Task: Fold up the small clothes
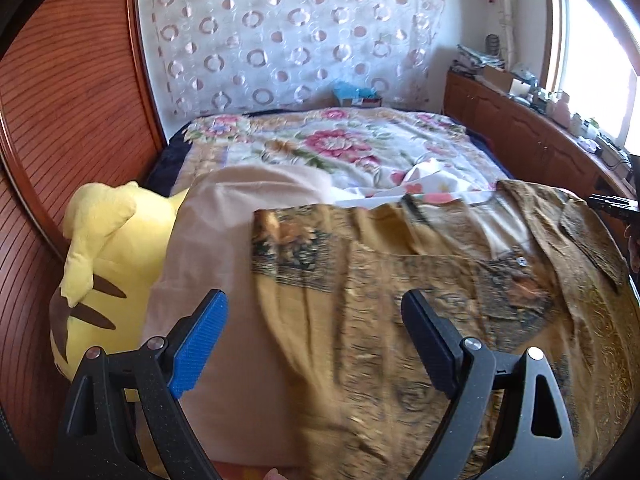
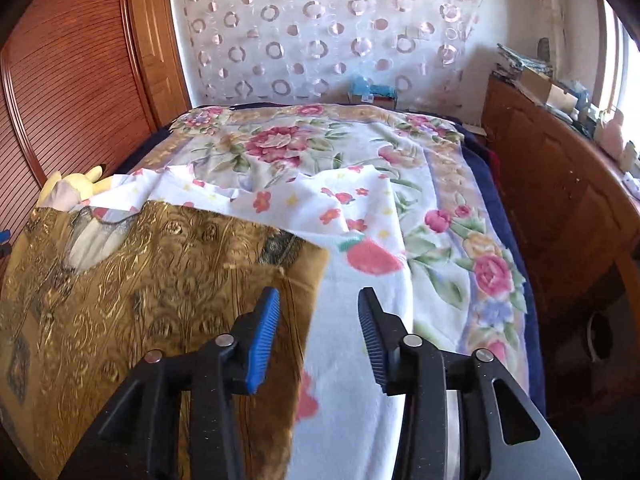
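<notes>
A gold patterned garment (image 1: 400, 300) lies spread on the near end of a bed, over a flowered quilt (image 1: 328, 144). The left gripper (image 1: 316, 320) hovers above it, jaws wide apart and holding nothing. Only the left view shows one pale pink cloth (image 1: 216, 216) and the whole yellow plush toy (image 1: 104, 264) beside it. The right view shows one white fleece with strawberries (image 2: 360, 240) under the garment's edge. The right gripper (image 2: 318, 320) is about half open and grips nothing.
</notes>
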The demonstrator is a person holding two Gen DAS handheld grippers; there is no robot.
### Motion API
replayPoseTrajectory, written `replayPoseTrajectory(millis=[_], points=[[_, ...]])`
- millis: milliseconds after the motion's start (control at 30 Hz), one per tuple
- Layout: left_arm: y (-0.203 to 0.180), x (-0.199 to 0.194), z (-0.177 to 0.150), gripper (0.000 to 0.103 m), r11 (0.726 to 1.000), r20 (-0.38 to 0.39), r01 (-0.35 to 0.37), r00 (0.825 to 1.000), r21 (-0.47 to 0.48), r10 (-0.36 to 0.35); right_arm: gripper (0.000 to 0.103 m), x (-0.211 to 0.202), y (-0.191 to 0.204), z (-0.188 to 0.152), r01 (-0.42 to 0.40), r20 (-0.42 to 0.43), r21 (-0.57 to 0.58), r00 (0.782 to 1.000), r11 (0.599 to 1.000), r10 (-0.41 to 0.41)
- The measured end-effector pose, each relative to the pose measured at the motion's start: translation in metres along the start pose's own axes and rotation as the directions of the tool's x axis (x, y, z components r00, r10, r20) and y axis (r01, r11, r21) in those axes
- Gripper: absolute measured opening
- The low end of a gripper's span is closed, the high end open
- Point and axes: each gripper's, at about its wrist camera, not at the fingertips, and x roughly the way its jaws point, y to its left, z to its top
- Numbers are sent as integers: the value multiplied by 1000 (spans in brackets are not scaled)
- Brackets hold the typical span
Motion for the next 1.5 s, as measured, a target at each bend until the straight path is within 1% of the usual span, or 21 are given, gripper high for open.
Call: replayPoseTrajectory(millis=[67,167,233,400,467,533,667,800,833,900,933,967,1000,1067,1100,1200,1300,1367,1400,1433,1500], points=[[2,4,3,89,1000,-7,-8,1000,3,8,44,8,-3,2,0,-13,0,1000,1000,0],[7,11,8,89,1000,-20,-24,1000,9,24,44,21,-8,1,-18,-60,7,998,1000,18],[11,15,12,89,1000,-25,-26,999,13,26,44,24,-9,4,-9,-86,0,996,1000,9],[15,28,16,89,999,-51,-29,998,21,30,44,30,-8,17,-7,-87,-12,996,1000,6],[16,31,17,89,999,-59,-26,998,21,27,31,32,-5,20,-14,-88,-24,996,1000,12],[19,35,18,89,1000,-69,-21,997,14,22,24,33,-2,21,-33,-90,-33,995,999,30],[26,39,20,89,1000,-97,1,995,-15,-2,24,35,2,19,-5,-82,-56,997,998,0],[36,43,28,89,999,-101,26,994,-25,-29,24,33,2,15,-8,-63,-56,998,998,4],[38,43,30,87,999,-100,36,994,-30,-38,24,33,3,14,-6,-61,-58,998,998,3],[41,44,34,79,995,-96,85,991,-46,-89,24,33,4,13,-3,-61,-61,998,998,0],[43,44,35,72,992,-89,113,989,-57,-118,24,33,5,13,-1,-61,-63,998,998,-2],[44,43,36,66,989,-83,133,987,-66,-138,21,33,5,12,1,-63,-68,998,998,-5],[45,44,37,64,987,-82,143,985,-73,-149,18,33,7,13,-8,-65,-79,998,997,2],[45,45,39,50,989,-87,132,987,-68,-138,7,32,10,14,-27,-73,-97,997,995,20],[45,47,39,49,989,-95,129,986,-70,-136,6,32,11,15,-34,-79,-102,997,994,26],[47,53,39,48,988,-119,135,983,-73,-143,4,30,18,17,-9,-83,-138,997,990,-2],[48,52,38,46,986,-116,148,981,-74,-156,3,22,27,17,-7,-65,-155,998,988,-3],[46,50,38,24,990,-113,135,984,-49,-140,3,12,37,16,2,-43,-176,999,984,-10],[44,48,37,19,991,-110,129,985,-37,-133,3,5,40,15,1,-31,-180,1000,984,-7],[41,46,37,9,990,-114,142,983,-25,-144,3,-2,43,14,0,-18,-181,1000,983,-3],[33,38,39,5,991,-105,136,985,18,-133,3,-16,50,12,0,13,-178,1000,984,3]])
